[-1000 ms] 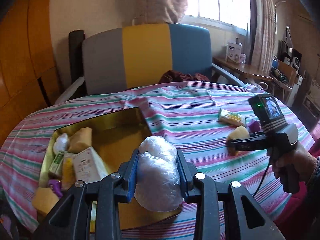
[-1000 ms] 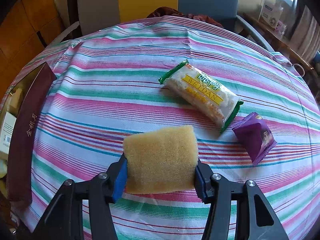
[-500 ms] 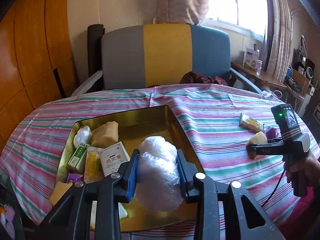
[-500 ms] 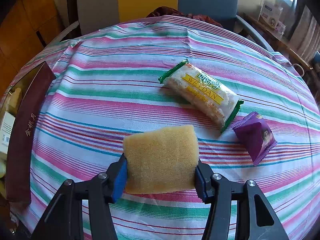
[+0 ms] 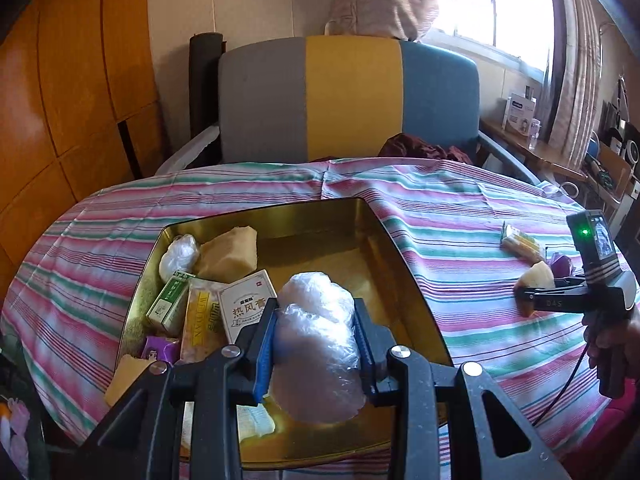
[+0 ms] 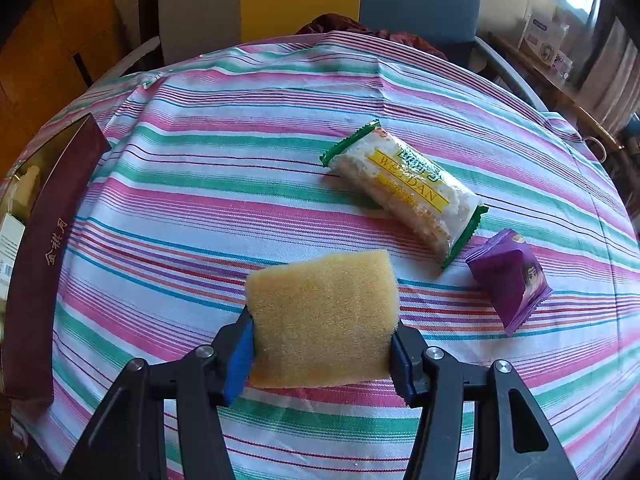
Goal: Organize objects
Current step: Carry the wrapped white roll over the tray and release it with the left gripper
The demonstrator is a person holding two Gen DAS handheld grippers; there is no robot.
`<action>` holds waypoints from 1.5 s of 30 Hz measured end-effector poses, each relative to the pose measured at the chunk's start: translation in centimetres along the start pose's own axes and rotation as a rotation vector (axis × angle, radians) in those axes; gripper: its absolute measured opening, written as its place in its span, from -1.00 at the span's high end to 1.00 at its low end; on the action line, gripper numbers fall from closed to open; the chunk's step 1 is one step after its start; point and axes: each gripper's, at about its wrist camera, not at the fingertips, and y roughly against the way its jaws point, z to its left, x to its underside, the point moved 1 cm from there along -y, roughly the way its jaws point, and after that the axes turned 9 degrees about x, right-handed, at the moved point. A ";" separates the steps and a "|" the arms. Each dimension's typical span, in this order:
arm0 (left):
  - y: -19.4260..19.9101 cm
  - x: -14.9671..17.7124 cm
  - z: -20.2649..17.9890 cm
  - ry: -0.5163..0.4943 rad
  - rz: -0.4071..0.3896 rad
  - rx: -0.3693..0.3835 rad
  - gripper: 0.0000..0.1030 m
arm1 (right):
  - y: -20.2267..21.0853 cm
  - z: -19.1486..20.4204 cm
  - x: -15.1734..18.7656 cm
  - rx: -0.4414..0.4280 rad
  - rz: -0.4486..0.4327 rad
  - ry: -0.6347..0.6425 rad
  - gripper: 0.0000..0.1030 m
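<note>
My left gripper (image 5: 316,344) is shut on a clear crumpled plastic bag (image 5: 316,340) and holds it above the gold tin box (image 5: 384,240). The box holds a second plastic bag (image 5: 179,256), a yellow sponge (image 5: 230,254), small cartons (image 5: 249,304) and snack packs. My right gripper (image 6: 322,354) is shut on a yellow sponge (image 6: 322,316) above the striped tablecloth (image 6: 240,160); it also shows in the left wrist view (image 5: 536,286). A green-edged rice cracker pack (image 6: 406,196) and a purple packet (image 6: 510,278) lie beyond it.
The box's maroon outer wall (image 6: 44,248) stands at the left edge of the right wrist view. A grey, yellow and blue armchair (image 5: 348,100) stands behind the round table. A side desk with clutter (image 5: 560,152) is at the right.
My left gripper has moved left and over the gold box with the plastic bag in it. My right gripper has stayed almost still with the sponge.
</note>
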 end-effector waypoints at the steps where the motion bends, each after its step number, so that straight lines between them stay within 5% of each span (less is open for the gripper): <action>1: -0.1 0.0 0.1 0.001 0.001 -0.002 0.34 | 0.0 0.0 0.0 0.001 0.000 0.001 -0.12; 7: -1.5 -0.1 1.1 0.042 0.052 0.025 0.34 | 0.1 0.1 0.0 0.009 -0.001 0.009 -0.12; 11: -3.7 0.0 3.4 0.185 0.147 0.110 0.34 | 0.1 0.1 0.0 0.013 -0.002 0.015 -0.12; 17: -5.0 -1.2 6.1 0.249 0.152 0.099 0.34 | 0.1 0.2 -0.1 0.020 -0.002 0.024 -0.12; 24: -6.5 -2.9 6.2 0.178 0.132 0.015 0.34 | 0.1 0.2 -0.2 0.025 -0.002 0.033 -0.13; 34: -13.3 -6.1 5.3 0.162 0.250 0.035 0.34 | 0.2 0.3 -0.2 0.029 -0.003 0.038 -0.13; 38: -16.3 -6.3 5.7 0.133 0.294 -0.036 0.32 | 0.2 0.4 -0.2 0.030 -0.003 0.038 -0.13; 42: -18.6 -5.5 6.7 0.178 0.369 -0.053 0.23 | 0.2 0.4 -0.2 0.030 -0.002 0.036 -0.13; 45: -18.2 -5.6 7.3 0.207 0.350 -0.043 -0.03 | 0.3 0.4 -0.2 0.030 -0.002 0.035 -0.14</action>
